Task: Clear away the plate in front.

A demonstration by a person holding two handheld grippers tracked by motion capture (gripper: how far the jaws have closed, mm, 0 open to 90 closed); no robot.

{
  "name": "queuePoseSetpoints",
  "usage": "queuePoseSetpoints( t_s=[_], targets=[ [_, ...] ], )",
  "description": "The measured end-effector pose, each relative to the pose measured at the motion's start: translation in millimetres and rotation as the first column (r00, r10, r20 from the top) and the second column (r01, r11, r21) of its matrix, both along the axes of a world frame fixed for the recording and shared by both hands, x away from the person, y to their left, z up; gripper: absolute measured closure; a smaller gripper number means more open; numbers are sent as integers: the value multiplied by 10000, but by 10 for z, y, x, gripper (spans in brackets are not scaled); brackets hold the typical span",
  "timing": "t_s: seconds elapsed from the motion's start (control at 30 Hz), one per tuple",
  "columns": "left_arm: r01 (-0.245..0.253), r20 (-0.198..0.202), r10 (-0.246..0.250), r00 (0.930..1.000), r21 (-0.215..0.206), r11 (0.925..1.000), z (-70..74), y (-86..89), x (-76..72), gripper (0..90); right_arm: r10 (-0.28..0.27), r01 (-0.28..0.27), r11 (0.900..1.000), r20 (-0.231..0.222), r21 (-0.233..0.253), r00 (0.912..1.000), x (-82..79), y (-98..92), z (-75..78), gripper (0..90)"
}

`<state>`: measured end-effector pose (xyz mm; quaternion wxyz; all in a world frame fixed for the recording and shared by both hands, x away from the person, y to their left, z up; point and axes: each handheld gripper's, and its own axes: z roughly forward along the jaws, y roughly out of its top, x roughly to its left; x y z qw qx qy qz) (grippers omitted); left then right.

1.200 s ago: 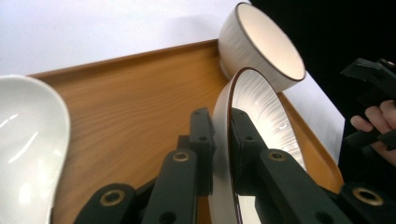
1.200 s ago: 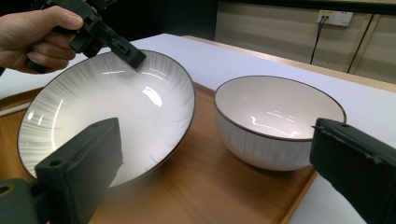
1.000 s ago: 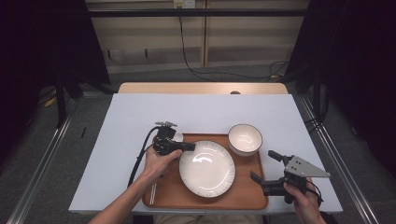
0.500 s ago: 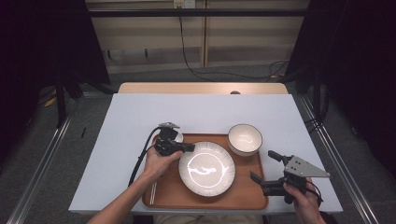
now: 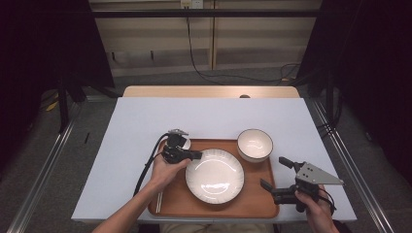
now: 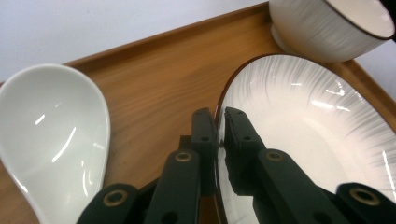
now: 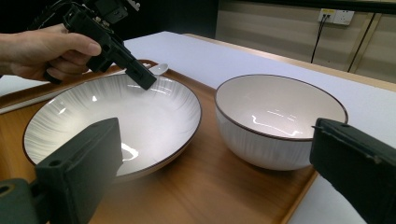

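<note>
A white-topped bench (image 5: 145,121) carries a wooden tray (image 5: 252,204) near its front edge. On the tray, a wide white plate (image 5: 214,175) sits in the middle, with a smaller white bowl (image 5: 254,144) at its far right corner and a white spoon (image 6: 51,130) (partly hidden from above) to the left. The left hand-held gripper (image 5: 198,155) has its jaws closed on the plate's left rim, one jaw inside and one outside. The right hand-held gripper (image 5: 276,173) hovers wide open and empty beside the tray's right edge.

Glossy ceramic plate (image 5: 214,175), matt wooden tray (image 5: 252,201)
</note>
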<state>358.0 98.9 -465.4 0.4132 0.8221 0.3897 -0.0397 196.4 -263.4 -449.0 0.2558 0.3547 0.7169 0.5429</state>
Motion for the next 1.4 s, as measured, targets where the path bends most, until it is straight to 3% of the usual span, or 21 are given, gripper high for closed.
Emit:
queuePoseSetpoints(
  t_s=[0.2,0.33,0.37,0.43,0.5,0.53,0.6,0.67,0.73,0.8,0.83,0.9,0.93,0.97,1.03,1.1,1.13,1.23,1.3,1.4],
  targets=[
    [-125,184,122,9998,177,9998,-22,-25,-18,820,10,-10,10000,21,-11,10000,6,-1,-2,24],
    [-134,567,94,9983,701,9974,5,-59,-53,804,-54,54,10000,6,24,10000,-1,-3,3,24],
    [-224,584,189,9981,591,9980,-5,-66,-60,801,-46,46,10000,4,-1,10000,-2,-8,4,24],
    [-58,374,38,9993,536,9985,-13,-58,-52,756,-36,36,10000,-28,3,10000,-5,-12,6,24],
    [17,760,-70,9971,693,9976,-3,-87,-77,720,-15,15,10000,-44,30,10000,-8,-9,7,24],
    [158,691,-200,9974,606,9980,8,-91,-83,696,-23,23,10000,1,6,10000,-5,-10,6,24],
    [116,1072,-214,9940,914,9957,37,-105,-114,629,-91,91,9999,60,48,9999,0,-19,8,24],
    [67,1124,-142,9936,669,9977,60,-97,-129,575,-141,140,9999,25,63,9999,-2,-24,9,24],
    [-36,1587,-69,9873,661,9978,87,-86,-142,474,-64,64,10000,55,47,10000,-3,-20,8,24],
    [-355,1792,183,9836,936,9950,129,-74,-158,330,-59,59,10000,51,59,10000,-4,-18,8,24],
    [-430,1944,255,9806,864,9953,142,-60,-166,279,-68,68,10000,51,49,10000,-2,-20,8,24],
    [-637,2339,375,9715,1054,9924,180,-41,-186,194,-83,83,9999,24,56,10000,-2,-21,7,24],
    [-668,2317,434,9718,940,9933,195,-25,-188,133,-85,84,9999,15,58,10000,-1,-21,7,24],
    [-719,2212,581,9735,548,9959,207,2,-184,99,-80,80,10000,11,55,10000,0,-19,7,24],
    [-728,2045,650,9767,310,9969,250,54,-177,78,-66,66,10000,-1,59,10000,4,-20,7,24],
    [-1121,2138,1049,9712,214,9935,281,89,-185,43,-91,91,10000,-18,-6,10000,11,-22,5,24],
    [-1233,2272,1092,9677,487,9912,297,108,-189,40,-100,100,9999,-37,12,9999,11,-20,5,24],
    [-1871,2480,1650,9546,684,9800,333,173,-206,49,-97,97,9999,-42,32,9999,8,-18,4,24],
    [-1948,2247,1793,9578,486,9796,350,257,-195,58,-93,93,10000,-60,26,9999,5,-23,2,24],
    [-2501,2646,2207,9388,830,9646,354,333,-225,55,-176,176,9998,-99,40,9998,-4,-27,2,24]
  ],
)
